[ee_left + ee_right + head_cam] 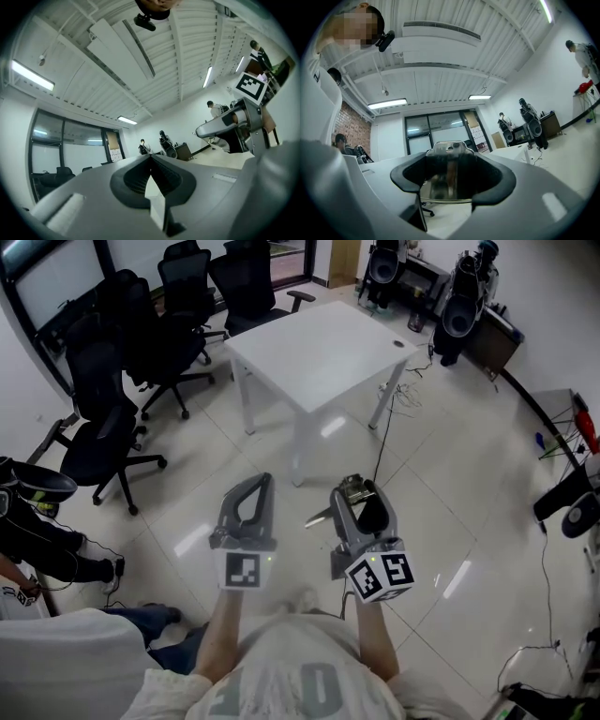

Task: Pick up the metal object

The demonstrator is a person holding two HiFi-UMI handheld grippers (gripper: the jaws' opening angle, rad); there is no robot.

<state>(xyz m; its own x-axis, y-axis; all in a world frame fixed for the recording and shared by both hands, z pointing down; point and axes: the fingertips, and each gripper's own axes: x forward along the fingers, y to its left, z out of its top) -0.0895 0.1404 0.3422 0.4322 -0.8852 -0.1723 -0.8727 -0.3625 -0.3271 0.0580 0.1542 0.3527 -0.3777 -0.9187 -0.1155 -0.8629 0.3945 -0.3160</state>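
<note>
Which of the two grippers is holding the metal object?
The right gripper: its jaws clamp the shiny metal object, while the left gripper has its jaws closed together on nothing.

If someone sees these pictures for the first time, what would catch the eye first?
The shiny metal object, gripped in the right claw, low in the head view above a glossy tiled floor. Beside it, the left claw is shut with nothing in it. Beyond them stands a white rectangular table, with black office chairs to its left.
</note>
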